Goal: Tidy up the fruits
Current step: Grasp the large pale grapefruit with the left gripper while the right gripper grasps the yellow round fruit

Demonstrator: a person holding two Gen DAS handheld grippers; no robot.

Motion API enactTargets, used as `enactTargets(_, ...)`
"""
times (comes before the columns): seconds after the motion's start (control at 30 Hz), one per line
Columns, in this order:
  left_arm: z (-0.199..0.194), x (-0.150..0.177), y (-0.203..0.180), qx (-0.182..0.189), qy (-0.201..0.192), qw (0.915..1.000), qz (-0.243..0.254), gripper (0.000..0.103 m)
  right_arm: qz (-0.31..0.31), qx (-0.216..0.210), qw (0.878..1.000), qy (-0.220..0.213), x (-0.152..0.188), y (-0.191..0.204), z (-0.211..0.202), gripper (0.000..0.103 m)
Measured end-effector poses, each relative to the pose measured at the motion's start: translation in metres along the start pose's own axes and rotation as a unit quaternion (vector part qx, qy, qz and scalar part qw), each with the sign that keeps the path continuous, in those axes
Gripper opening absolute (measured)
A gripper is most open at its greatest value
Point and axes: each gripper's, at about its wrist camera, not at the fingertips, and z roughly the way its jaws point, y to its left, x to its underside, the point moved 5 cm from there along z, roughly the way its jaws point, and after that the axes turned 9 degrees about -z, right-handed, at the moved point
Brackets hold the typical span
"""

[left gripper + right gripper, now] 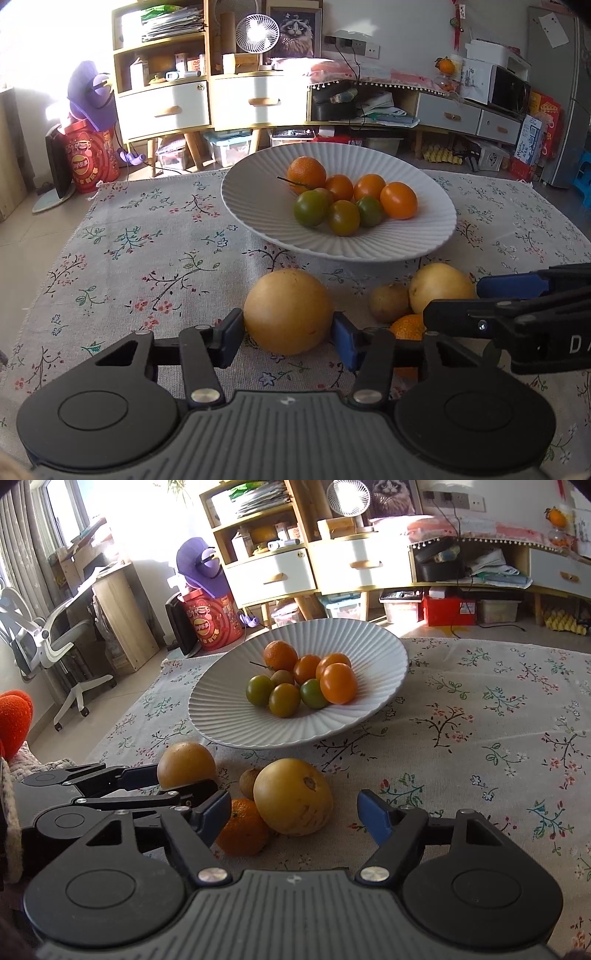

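A white ribbed plate holds several orange and green small fruits. In front of it on the floral cloth lie two yellow pears, a small brown fruit and a tangerine. My left gripper has its pads against both sides of the left pear, which rests on the cloth. My right gripper is open around the right pear, not touching it.
The floral tablecloth covers the table. Beyond its far edge are shelves, drawers, a red box and storage bins on the floor. An office chair stands at the left.
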Motion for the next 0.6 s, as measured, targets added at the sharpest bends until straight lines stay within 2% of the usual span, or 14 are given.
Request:
enactTargets(0.3,0.0011,-0.0011,0.0006,0.000,0.002,1.0000,-0.003,0.030,-0.002,0.016,1.000,0.006,-0.0008,-0.0022,0.0027,0.062)
enactTargets(0.43,0.0011,-0.0010,0.0005,0.000,0.002,1.0000,-0.003,0.030,-0.003,0.016,1.000,0.007,-0.0005,-0.0010,0.0022,0.061)
enactTargets(0.6,0.0011,-0.0010,0.0006,0.000,0.003,1.0000,-0.003,0.030,-0.005,0.012,1.000,0.008,-0.0014,0.0015,0.0025,0.054)
